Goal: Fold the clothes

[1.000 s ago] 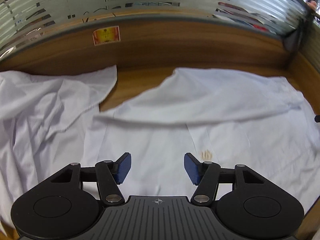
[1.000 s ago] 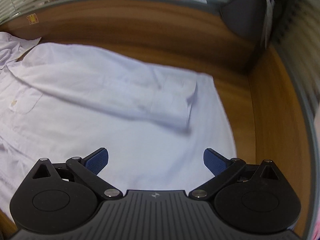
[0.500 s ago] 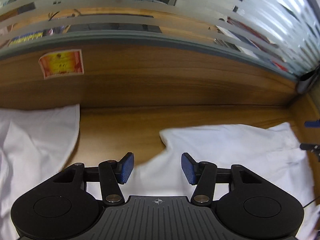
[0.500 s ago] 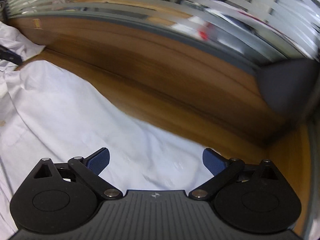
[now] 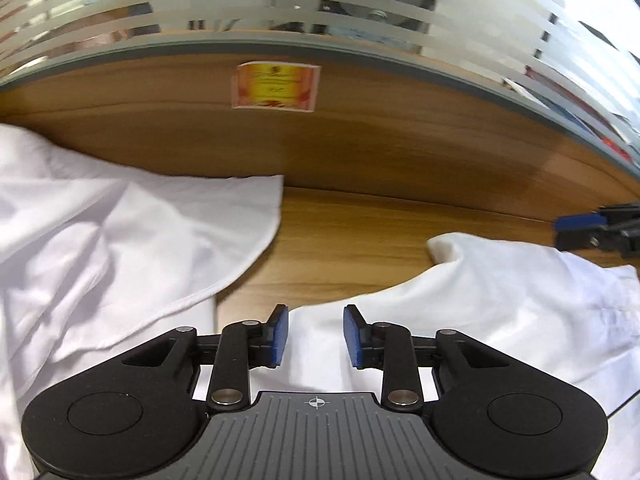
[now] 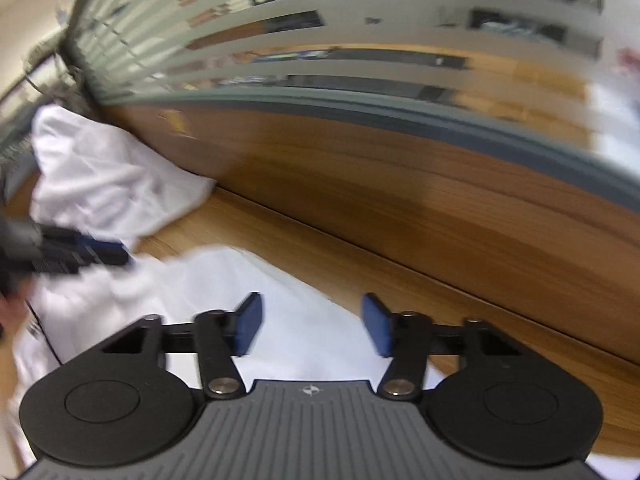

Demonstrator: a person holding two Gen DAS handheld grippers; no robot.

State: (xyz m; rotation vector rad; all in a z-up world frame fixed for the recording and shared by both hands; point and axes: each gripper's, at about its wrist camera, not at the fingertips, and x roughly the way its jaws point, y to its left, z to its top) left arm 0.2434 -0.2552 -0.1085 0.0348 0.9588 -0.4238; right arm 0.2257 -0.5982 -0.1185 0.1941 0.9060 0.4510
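Now both grippers, left [image 5: 315, 334] and right [image 6: 311, 326], stand released with nothing between the pads, each hovering over the white shirt [image 5: 500, 320] lying under and ahead of the jaws on the desk [image 5: 360, 240]; a second garment [image 5: 120, 240] lies off to the left.

Each tool, left [image 5: 315, 334] and right [image 6: 311, 325], is built of black linkages, silver screws, blue pads [image 5: 279, 334] and a ribbed grey body marked with a crosshair.

The left claw [image 5: 316, 336] hung with jaws apart over a white shirt [image 5: 500, 320] on the wooden surface [image 5: 352, 236], another white garment [image 5: 120, 248] beside.
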